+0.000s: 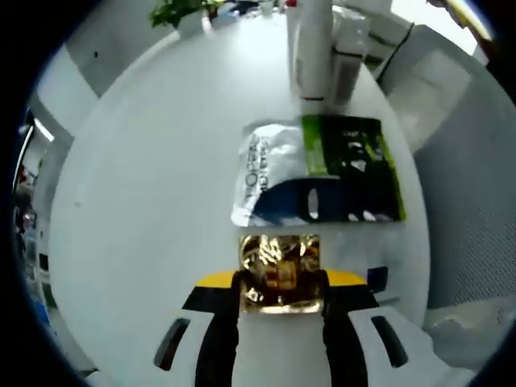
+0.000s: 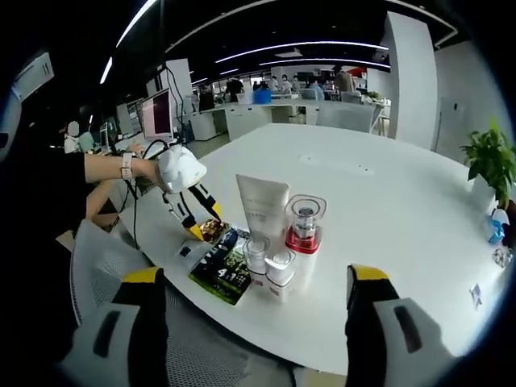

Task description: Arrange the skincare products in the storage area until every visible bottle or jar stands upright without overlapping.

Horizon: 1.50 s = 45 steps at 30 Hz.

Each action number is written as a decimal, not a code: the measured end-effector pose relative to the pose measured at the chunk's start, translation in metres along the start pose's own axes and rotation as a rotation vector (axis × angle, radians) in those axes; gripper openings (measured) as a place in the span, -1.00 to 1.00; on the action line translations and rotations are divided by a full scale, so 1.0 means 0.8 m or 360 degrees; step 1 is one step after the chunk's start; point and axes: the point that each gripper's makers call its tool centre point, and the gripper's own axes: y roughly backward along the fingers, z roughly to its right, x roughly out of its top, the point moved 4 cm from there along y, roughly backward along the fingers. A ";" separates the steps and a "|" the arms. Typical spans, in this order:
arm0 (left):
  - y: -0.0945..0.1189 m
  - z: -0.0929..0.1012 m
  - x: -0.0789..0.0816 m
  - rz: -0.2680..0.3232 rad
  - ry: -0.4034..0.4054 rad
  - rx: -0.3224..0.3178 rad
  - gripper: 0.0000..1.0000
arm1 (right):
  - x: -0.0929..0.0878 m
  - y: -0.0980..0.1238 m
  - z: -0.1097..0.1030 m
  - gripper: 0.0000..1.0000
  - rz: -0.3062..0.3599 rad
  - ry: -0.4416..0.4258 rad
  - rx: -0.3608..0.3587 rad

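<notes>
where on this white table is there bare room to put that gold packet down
The left gripper grips the gold packet. Bare table stretches beside the white pouch, on the side away from the green sachet. In the right gripper view, open tabletop also lies behind the tube and red-based bottle. The near edge around the small jars is crowded.

The gold packet point(image 1: 281, 272) is shiny, crinkly foil. The counter point(image 1: 161, 201) is smooth white. The little jars point(image 2: 270, 264) look like clear glass.
</notes>
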 end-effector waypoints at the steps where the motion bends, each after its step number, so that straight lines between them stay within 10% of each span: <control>1: 0.000 -0.001 -0.001 0.0011 -0.0003 -0.0012 -0.26 | 0.000 0.000 0.000 0.87 0.0002 0.0000 -0.0002; 23: 0.008 0.001 -0.004 0.0077 0.0152 -0.0090 -0.13 | 0.003 0.002 -0.001 0.86 0.0030 0.0011 0.0005; 45: 0.098 0.052 0.018 0.0546 0.0507 0.0307 0.35 | 0.004 0.005 -0.017 0.90 0.0074 0.0044 0.0061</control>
